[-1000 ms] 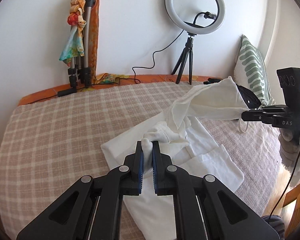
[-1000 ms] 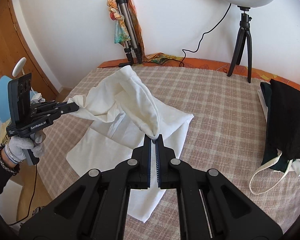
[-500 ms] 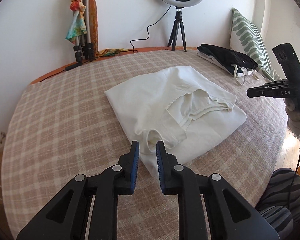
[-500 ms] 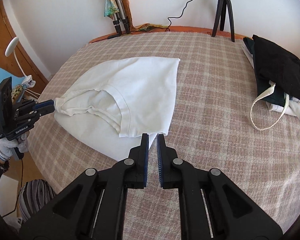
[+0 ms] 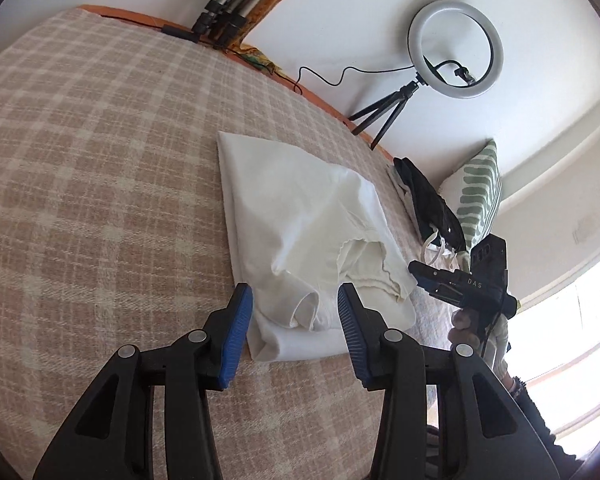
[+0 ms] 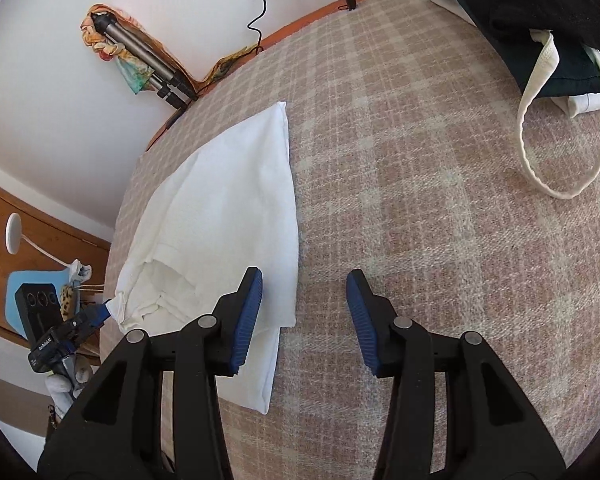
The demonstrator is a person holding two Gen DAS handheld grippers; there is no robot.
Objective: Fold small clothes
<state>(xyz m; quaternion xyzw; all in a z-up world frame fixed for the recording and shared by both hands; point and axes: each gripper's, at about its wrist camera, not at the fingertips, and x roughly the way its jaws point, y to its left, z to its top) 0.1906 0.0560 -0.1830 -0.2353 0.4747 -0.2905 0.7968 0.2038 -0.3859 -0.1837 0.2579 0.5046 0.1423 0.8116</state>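
A home bedroom: beige checked bedspread (image 5: 100,168) under my jaws, green-patterned pillow (image 5: 480,196) and white ring light (image 5: 454,50) beyond them.

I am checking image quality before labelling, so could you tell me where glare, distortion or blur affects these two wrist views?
Left wrist view: the window at lower right is blown out white, the fisheye bends the blanket checks, and the shirt is sharp. Right wrist view: even light, no glare, strong fisheye curving, dark corners, and the blanket weave looks soft near the gripper.
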